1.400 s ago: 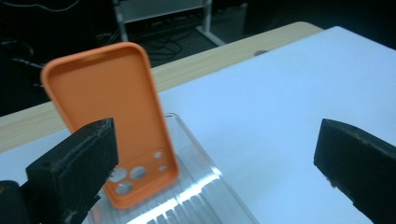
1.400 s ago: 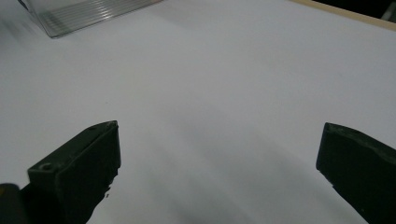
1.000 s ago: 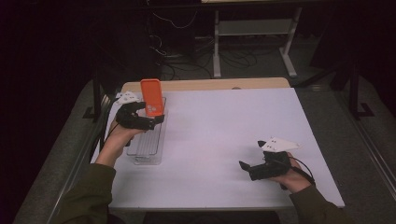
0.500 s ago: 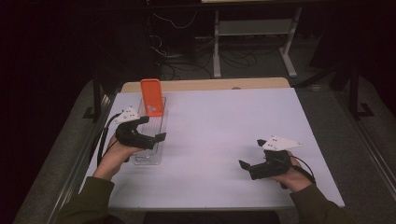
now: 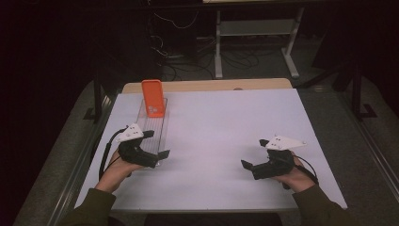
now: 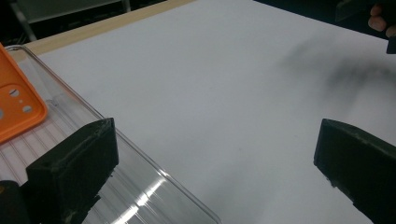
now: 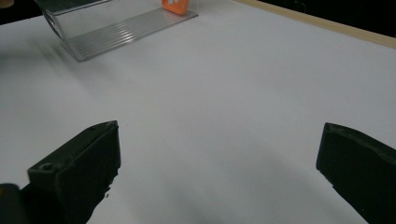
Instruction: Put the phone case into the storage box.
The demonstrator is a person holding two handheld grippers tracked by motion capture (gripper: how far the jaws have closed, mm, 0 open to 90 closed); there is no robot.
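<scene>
1. Across the white rectangular table (image 5: 226, 141), the middle lies bare and wide between the two hands, from the far wooden strip to the near edge.
2. The clear ribbed plastic tray (image 5: 157, 129) lies near the table's left edge, its long axis running from near edge to far edge.
3. The left gripper (image 5: 157, 143) hovers over the tray's near end, jaws spread wide and empty; the right gripper (image 5: 254, 155) sits near the near right corner, jaws also spread, pointing left.
4. The orange rectangular phone case (image 5: 153, 97) stands tilted at the tray's far end, camera cut-outs showing, apart from both grippers.
</scene>
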